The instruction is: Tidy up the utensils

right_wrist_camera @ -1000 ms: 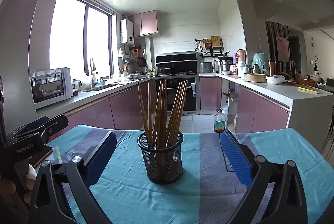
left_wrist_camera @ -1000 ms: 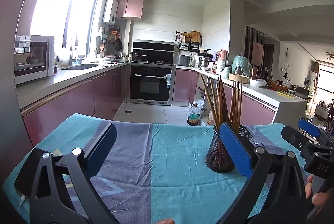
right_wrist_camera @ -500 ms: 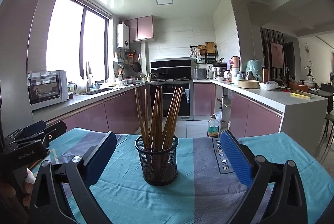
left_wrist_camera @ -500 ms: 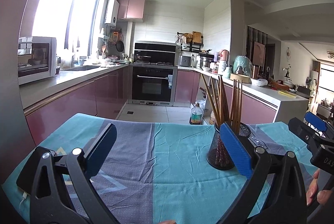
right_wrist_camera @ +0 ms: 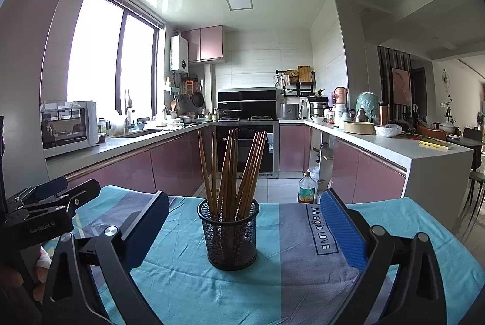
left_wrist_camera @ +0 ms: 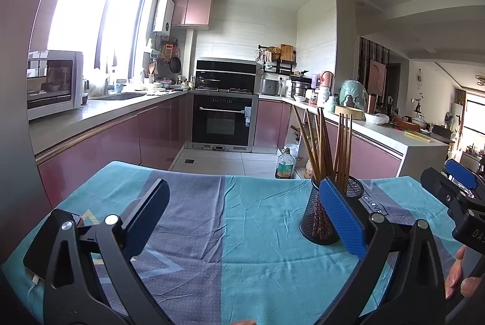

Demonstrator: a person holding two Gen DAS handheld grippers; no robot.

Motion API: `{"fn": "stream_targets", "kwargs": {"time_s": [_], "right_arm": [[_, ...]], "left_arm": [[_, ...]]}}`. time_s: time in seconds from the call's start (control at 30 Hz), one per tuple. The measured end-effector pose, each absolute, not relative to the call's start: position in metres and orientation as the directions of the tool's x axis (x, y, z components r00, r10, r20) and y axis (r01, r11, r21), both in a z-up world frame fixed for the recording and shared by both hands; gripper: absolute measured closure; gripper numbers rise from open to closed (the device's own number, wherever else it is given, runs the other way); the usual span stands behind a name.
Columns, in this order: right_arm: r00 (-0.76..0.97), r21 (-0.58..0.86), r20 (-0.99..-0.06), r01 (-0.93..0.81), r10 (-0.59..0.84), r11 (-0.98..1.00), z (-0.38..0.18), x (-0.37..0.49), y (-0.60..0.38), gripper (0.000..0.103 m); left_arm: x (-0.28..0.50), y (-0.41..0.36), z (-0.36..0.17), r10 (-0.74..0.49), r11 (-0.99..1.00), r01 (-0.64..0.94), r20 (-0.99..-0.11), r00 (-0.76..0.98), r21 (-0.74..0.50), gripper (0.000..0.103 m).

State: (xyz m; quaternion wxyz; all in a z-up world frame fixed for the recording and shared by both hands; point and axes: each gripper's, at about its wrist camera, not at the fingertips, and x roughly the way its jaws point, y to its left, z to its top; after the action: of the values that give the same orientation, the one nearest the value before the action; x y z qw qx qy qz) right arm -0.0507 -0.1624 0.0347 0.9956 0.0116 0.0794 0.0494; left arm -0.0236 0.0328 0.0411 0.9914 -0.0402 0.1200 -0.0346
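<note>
A black mesh cup (right_wrist_camera: 230,234) stands upright on the blue-and-grey cloth (right_wrist_camera: 188,279), holding several brown wooden chopsticks (right_wrist_camera: 233,167). My right gripper (right_wrist_camera: 242,222) is open and empty, its fingers wide on either side of the cup, held a little back from it. In the left wrist view the cup (left_wrist_camera: 321,219) stands at the right, partly behind the blue right pad (left_wrist_camera: 342,216). My left gripper (left_wrist_camera: 242,212) is open and empty above the cloth (left_wrist_camera: 242,249), left of the cup. Each gripper shows at the edge of the other's view.
A phone on a white cable (left_wrist_camera: 39,258) lies at the cloth's left edge. The table's far edge drops to the kitchen floor, where an oil bottle (right_wrist_camera: 306,188) stands. Counters with appliances run along both sides.
Both grippers have drawn back and risen slightly; the cup looks a bit farther away in both views. Both stay open. The cup and chopsticks have not moved.
</note>
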Motion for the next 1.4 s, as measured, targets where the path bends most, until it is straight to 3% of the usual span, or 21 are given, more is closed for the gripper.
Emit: {"fn": "stream_targets", "kwargs": {"time_s": [1.4], "right_arm": [[0.983, 0.043, -0.158, -0.087, 0.093, 0.995, 0.0361, -0.0516, -0.1669, 0.007]], "left_arm": [[-0.0231, 0.0313, 0.0388, -0.074, 0.995, 0.055, -0.236, 0.969, -0.085, 0.006]]}}
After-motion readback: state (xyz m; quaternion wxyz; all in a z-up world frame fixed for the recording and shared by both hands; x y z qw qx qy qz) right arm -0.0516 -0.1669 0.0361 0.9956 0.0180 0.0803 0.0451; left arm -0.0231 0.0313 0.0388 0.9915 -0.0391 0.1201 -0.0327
